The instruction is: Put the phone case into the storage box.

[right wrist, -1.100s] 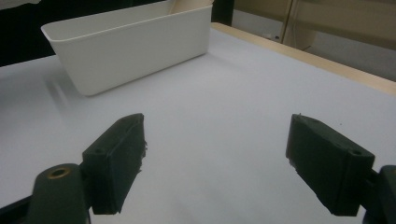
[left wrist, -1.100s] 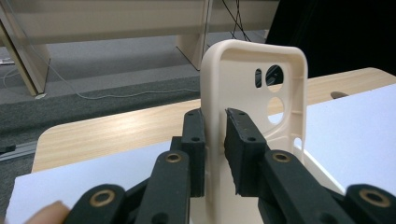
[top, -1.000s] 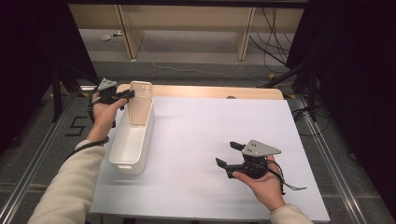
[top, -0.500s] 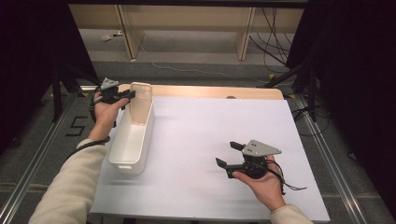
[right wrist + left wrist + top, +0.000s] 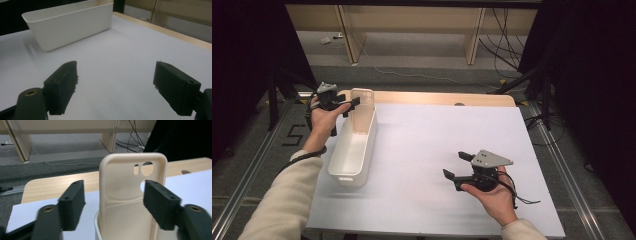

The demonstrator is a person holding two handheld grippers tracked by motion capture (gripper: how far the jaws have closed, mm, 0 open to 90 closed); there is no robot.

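- My left tongs (image 5: 353, 103) sit at the far end of the white bin (image 5: 353, 150), and their jaws have just been opening; they now stand apart with the phone case (image 5: 130, 195) between them.
- In the left gripper view I see a gap between the left jaw and the case. The right jaw is close to its edge, and I cannot tell whether it touches.
- The cream phone case stands upright in the far end of the bin, its camera cutouts at the top, rising above the rim.
- The rest of the bin, on the side nearer me from the left tongs, looks bare inside in the high view.
- My right tongs (image 5: 457, 167) are well apart from the bin, out over the white tabletop (image 5: 432, 140), jaws wide and holding nothing.
- From the right tongs, the bin (image 5: 70, 25) lies ahead and to the left, its long side wall facing them.
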